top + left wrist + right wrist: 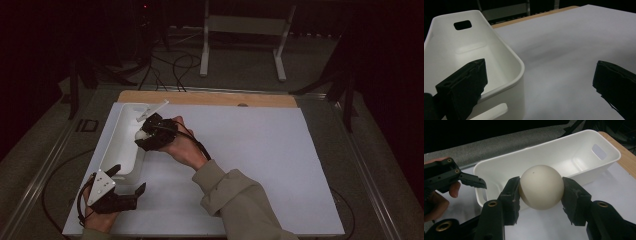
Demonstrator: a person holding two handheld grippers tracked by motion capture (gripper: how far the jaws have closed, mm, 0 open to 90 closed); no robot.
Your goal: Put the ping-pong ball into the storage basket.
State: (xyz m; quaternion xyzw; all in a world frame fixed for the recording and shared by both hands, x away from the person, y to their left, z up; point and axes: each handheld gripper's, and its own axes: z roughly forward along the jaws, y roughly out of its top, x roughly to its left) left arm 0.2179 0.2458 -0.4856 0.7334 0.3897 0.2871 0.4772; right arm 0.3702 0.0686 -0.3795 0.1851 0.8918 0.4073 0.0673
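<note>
At the far left of the high view we see the left gripper [131, 181], black with a pale grey three-cornered plate on top, its jaws spread wide and holding nothing; one jaw sits at the near end of the bin [120, 145] and the other over bare table. The bin is a long, smooth, white plastic tub with rounded corners, a thick rolled rim and an oblong handle slot cut in each end wall; in the left gripper view its inside [469, 52] is plain and glossy. Just right of its long wall, the right gripper [142, 135] clenches a ball [541, 187], matt cream-white and round with one tiny dark speck, pinched at its two sides by the black ribbed pads, so the ball hangs at the bin's rim, over the table edge of that wall rather than inside. In the right gripper view the bin [564, 152] lies just behind the ball, with the left gripper [472, 181] near its end. Right of the bin the white sheet [260, 165] that covers the table is flat, dull and open all the way to its right edge. A wooden strip [210, 98] shows along the far edge, then grey floor, dark cables and a white frame [245, 30] in a dim room.
</note>
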